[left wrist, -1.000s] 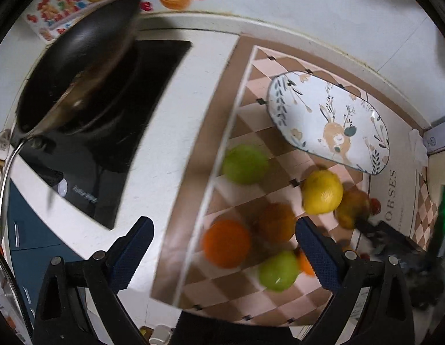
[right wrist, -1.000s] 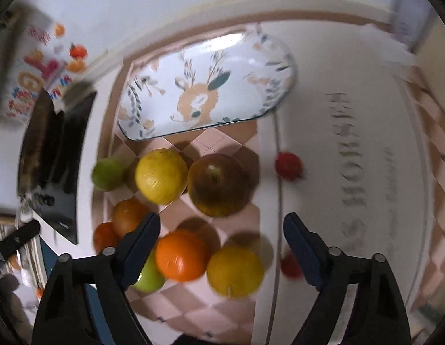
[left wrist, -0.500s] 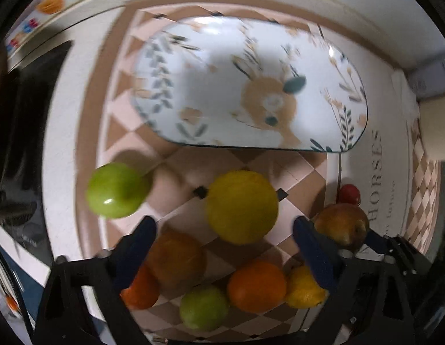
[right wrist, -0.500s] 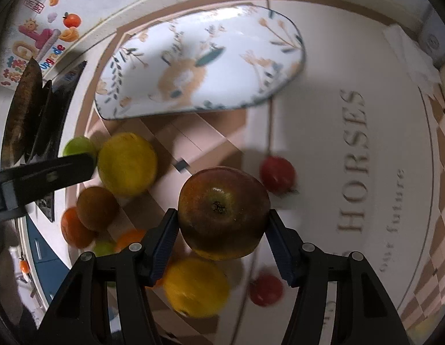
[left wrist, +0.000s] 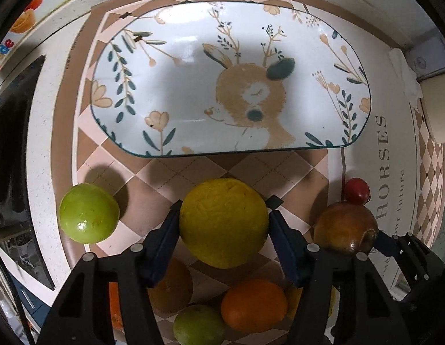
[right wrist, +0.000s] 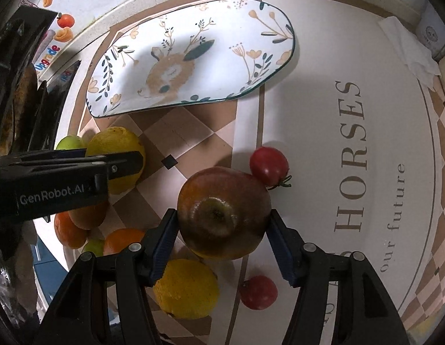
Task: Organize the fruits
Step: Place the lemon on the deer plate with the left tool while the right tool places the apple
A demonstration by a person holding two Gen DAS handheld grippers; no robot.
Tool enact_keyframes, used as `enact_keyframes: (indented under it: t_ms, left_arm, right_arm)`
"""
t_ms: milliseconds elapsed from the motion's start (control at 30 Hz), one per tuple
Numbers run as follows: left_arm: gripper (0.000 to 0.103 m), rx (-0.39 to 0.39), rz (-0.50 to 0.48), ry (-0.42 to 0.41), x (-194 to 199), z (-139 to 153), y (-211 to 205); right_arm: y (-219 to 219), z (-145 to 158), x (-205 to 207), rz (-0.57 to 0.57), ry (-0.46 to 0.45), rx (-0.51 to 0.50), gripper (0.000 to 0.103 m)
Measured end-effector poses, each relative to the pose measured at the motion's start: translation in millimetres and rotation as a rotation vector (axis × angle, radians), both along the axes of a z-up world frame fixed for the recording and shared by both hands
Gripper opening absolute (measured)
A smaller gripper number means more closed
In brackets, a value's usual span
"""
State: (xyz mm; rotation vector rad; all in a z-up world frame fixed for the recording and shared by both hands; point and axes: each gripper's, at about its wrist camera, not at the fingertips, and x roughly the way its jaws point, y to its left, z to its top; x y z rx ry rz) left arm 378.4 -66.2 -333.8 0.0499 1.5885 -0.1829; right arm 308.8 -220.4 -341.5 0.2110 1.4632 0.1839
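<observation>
Both grippers are gripping fruit for the empty plate [left wrist: 193, 57]: the left gripper [left wrist: 223, 225] is clamping the lemon [left wrist: 223, 221], the right gripper [right wrist: 222, 224] is clamping the apple [right wrist: 223, 212]. Other fruits are lying near them on the mat [left wrist: 193, 169], waiting their turn.

A home kitchen: stone countertop [left wrist: 49, 132], black cooktop [right wrist: 54, 100], deer-print serving plate [left wrist: 193, 66].

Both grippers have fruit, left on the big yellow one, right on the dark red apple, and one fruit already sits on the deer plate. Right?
Not quite: the deer plate holds no fruit, as the left wrist view shows. The rest stands: left gripper on the big yellow fruit, right gripper on the dark red apple.
</observation>
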Motion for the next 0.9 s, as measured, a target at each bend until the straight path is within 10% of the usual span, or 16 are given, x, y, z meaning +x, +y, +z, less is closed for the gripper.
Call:
enact_keyframes:
  t_ms: [433,900]
  left_arm:
    - [0.060,-0.178,0.092,-0.172,37,114,35]
    - [0.060,-0.120,0.183,-0.016,141,24,27]
  right_arm:
    - [-15,67,46,-0.073,-0.141,0.077,0.063]
    - [29,25,174,0.013,-0.091,-0.016,0.063]
